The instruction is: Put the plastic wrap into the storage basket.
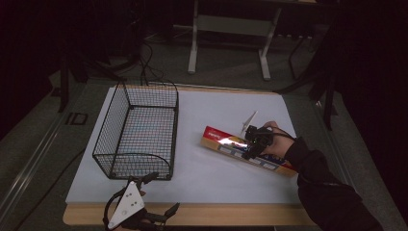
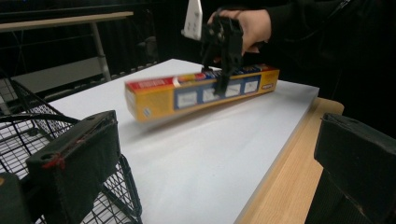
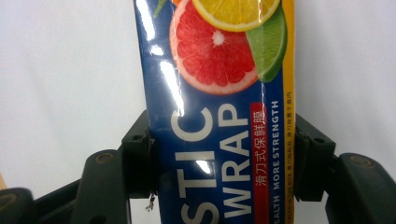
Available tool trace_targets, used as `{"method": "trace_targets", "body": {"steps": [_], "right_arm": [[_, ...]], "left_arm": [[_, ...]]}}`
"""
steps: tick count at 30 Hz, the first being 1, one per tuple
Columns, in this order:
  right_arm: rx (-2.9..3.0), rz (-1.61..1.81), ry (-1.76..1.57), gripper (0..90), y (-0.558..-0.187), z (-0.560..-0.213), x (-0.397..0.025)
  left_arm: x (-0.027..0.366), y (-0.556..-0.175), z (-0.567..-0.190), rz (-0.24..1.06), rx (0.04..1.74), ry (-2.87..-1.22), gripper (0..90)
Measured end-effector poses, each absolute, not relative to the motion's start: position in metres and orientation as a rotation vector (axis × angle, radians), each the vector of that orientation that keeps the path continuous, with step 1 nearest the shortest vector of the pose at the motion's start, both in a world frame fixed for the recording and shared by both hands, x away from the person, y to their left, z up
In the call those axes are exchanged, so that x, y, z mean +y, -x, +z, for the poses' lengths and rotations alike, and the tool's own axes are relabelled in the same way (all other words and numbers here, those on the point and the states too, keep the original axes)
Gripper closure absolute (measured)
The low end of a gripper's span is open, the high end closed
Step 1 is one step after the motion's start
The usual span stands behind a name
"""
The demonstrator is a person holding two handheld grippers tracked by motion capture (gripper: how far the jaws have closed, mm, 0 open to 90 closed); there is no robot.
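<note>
right tongs point(image 1: 251, 143) clamped across the plastic wrap box point(image 1: 231, 145) | left tongs point(image 1: 156, 195) spread wide, nothing gripped | wire basket point(image 1: 137, 130) just ahead of left tongs

A wooden table point(image 1: 192, 215) carries a white sheet point(image 1: 216, 125), with a wire basket point(image 1: 137, 132) resting on the sheet.
</note>
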State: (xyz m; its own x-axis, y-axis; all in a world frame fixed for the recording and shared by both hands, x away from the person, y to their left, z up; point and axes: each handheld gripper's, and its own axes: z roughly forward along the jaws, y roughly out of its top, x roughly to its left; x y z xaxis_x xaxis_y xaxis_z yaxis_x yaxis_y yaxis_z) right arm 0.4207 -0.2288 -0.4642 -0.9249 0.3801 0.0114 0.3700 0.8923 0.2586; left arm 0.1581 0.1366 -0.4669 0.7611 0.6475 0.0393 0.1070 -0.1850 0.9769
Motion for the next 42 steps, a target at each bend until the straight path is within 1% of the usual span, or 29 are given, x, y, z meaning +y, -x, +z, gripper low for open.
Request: {"method": "trace_targets", "body": {"steps": [4, 8, 15, 27, 39, 42], "right_arm": [[2.945, 0.49, -0.771, 39.1, -0.423, -0.45, -0.232], [2.862, 0.542, -0.965, 39.2, -0.427, -0.442, -0.232], [2.696, 0.534, -1.157, 39.3, -0.437, -0.446, -0.232], [2.662, 0.508, -1.218, 39.3, -0.456, -0.472, -0.228], [2.686, 0.423, -1.166, 39.2, -0.46, -0.494, -0.216], [2.69, 0.438, -1.178, 39.2, -0.461, -0.494, -0.217]], "left_arm": [[0.136, -0.158, -0.466, 0.541, 0.593, -1.711, 0.7], [0.135, -0.158, -0.465, 0.535, 0.589, -1.707, 0.8], [0.135, -0.158, -0.465, 0.532, 0.583, -1.704, 0.8], [0.134, -0.158, -0.465, 0.526, 0.575, -1.708, 0.8], [0.134, -0.157, -0.465, 0.525, 0.566, -1.714, 0.7], [0.134, -0.157, -0.465, 0.523, 0.565, -1.715, 0.8]]}}
